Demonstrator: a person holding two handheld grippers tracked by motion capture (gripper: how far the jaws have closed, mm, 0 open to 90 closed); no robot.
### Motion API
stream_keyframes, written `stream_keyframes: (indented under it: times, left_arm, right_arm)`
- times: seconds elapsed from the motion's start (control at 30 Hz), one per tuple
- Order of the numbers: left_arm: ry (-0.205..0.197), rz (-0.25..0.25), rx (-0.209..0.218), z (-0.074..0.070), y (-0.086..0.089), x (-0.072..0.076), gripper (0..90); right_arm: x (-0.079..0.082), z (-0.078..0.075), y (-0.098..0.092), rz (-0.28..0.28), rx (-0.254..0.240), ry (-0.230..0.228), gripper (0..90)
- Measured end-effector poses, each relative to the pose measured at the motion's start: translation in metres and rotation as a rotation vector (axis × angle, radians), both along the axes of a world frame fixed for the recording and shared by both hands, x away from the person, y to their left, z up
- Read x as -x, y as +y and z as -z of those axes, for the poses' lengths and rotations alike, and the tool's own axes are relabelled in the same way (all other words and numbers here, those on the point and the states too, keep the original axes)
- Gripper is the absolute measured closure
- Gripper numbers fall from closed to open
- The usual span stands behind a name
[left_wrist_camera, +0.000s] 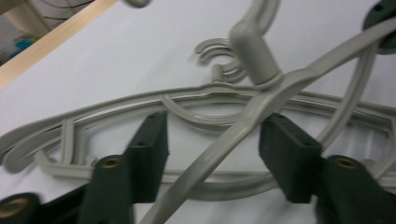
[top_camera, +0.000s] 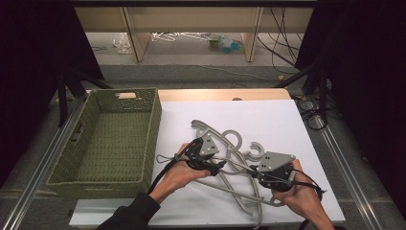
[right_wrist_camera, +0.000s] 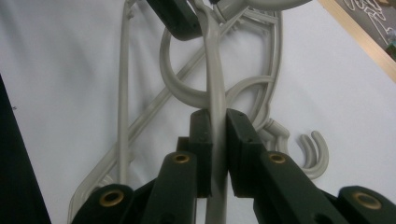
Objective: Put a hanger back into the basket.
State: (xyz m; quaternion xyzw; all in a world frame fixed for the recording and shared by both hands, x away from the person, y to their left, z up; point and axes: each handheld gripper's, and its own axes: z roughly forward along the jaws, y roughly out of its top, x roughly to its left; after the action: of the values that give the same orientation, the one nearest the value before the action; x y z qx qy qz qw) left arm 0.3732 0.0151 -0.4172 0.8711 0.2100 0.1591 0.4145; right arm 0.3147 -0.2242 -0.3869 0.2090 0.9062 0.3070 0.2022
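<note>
White sheeting covers the counter [top_camera: 282,124], and a pile of grey plastic hangers [top_camera: 230,143] lies tangled on it, beside an empty green woven basket [top_camera: 103,177] at the left. The right tongs [top_camera: 276,178] are clamped tight on the arm of the top hanger [right_wrist_camera: 212,70]; in the right gripper view the thin bar sits squarely between both pads. The left tongs [top_camera: 210,166] stand about half open around the same hanger near its neck [left_wrist_camera: 254,51], and the pads do not press on it yet: in the left gripper view the bar crosses the gap at a slant, with other hangers lying under it.

To do this step well, the person should probably close the left tongs only on the top bar, not on the hanger arms below, so it is better to raise that bar a little with the right tongs first. Then both hands should lift together and level, slowly, because the hooks [top_camera: 253,151] may catch each other. If a second hanger comes along, a small shake seems safer than pulling hard. The basket looks like the likely destination.
</note>
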Motion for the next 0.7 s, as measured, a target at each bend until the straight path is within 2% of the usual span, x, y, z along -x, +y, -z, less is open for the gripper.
stream_keyframes:
  times: [0.13,0.27,0.3,0.33,0.4,0.43,0.47,0.5,0.57,0.6,0.63,0.67,0.7]
  left_arm:
    - [-0.027,0.074,-0.045,-0.003,-0.004,-0.001,58.2]
    - [-0.099,0.14,-0.129,-0.007,-0.006,0.002,65.7]
    - [-0.132,0.157,-0.15,-0.009,-0.007,0.004,67.3]
    - [-0.155,0.161,-0.156,-0.01,-0.007,0.005,69.3]
    - [-0.181,0.167,-0.172,-0.013,-0.007,0.007,72.4]
    - [-0.192,0.165,-0.181,-0.015,-0.007,0.008,73.2]
    - [-0.199,0.16,-0.19,-0.016,-0.007,0.008,74.7]
    - [-0.205,0.154,-0.208,-0.017,-0.007,0.009,76.2]
    - [-0.19,0.14,-0.225,-0.021,-0.006,0.008,79.6]
    - [-0.181,0.116,-0.219,-0.022,-0.005,0.007,81.0]
    - [-0.131,0.079,-0.166,-0.024,-0.002,0.004,81.4]
    - [-0.126,0.067,-0.163,-0.026,0.0,0.002,81.3]
    - [-0.135,0.054,-0.186,-0.029,0.002,0.0,81.5]
  right_arm:
    - [0.0,0.0,0.001,0.002,0.005,-0.007,81.7]
    - [-0.001,0.001,-0.002,-0.019,0.01,-0.015,81.5]
    - [-0.001,0.0,-0.003,-0.029,0.019,-0.02,81.2]
    - [-0.002,0.0,-0.003,-0.029,0.024,-0.033,78.7]
    - [-0.002,-0.002,-0.003,0.002,0.017,-0.065,65.7]
    - [-0.003,-0.003,-0.004,0.0,0.035,-0.075,63.4]
    - [-0.001,-0.006,-0.003,0.021,0.048,-0.099,58.6]
    - [-0.001,-0.008,-0.003,0.042,0.051,-0.124,53.0]
    - [0.001,-0.016,-0.004,0.096,0.025,-0.176,45.8]
    - [0.001,-0.02,-0.005,0.108,0.012,-0.205,43.6]
    - [0.003,-0.024,-0.006,0.13,-0.012,-0.239,41.7]
    - [0.005,-0.029,-0.007,0.154,-0.037,-0.255,41.8]
    - [0.007,-0.032,-0.008,0.161,-0.051,-0.244,41.5]
